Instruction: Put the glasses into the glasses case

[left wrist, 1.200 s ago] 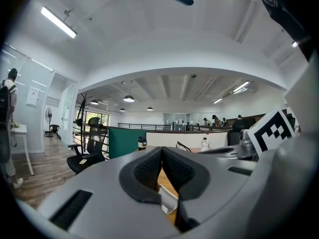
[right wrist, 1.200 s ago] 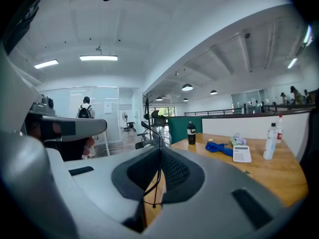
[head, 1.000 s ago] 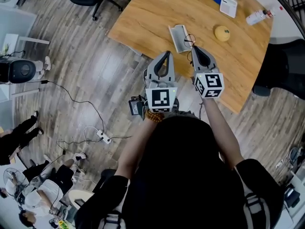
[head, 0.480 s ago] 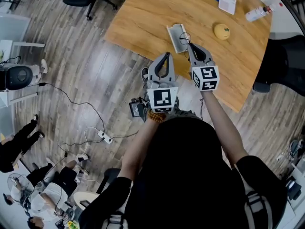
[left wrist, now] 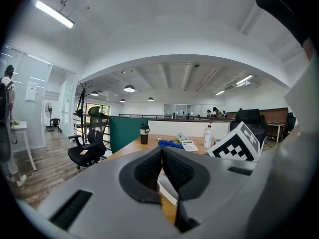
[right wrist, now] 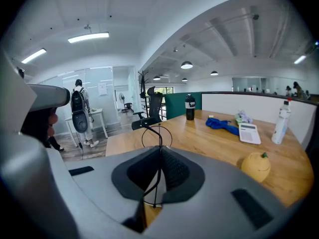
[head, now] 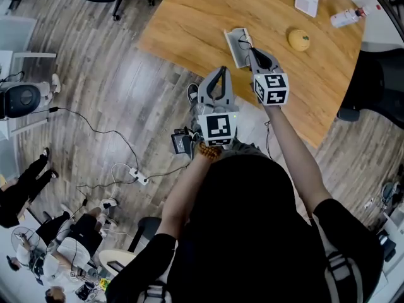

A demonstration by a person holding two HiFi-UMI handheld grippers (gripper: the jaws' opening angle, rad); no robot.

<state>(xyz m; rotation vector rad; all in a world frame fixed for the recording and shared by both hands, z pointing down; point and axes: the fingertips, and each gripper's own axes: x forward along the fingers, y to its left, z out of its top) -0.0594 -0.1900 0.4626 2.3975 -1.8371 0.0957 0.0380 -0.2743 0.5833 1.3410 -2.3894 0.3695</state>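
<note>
The glasses [right wrist: 159, 133] are pinched by their thin wire frame in the right gripper [right wrist: 160, 152], whose jaws are clamped tight on them, right at the grey case [head: 236, 48] on the wooden table [head: 189, 17]. The left gripper [left wrist: 162, 151] hovers beside it near the table's edge, its jaws pressed together on nothing. A yellow lemon [head: 299, 40] sits near the case.

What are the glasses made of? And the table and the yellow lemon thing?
The glasses look like thin dark metal wire: very slim round rims. The table looks like wood or wood-look laminate: pale brown grain, smooth sheen. The yellow lemon thing looks like matte plastic or rubber, or real fruit; I can't tell.
</note>
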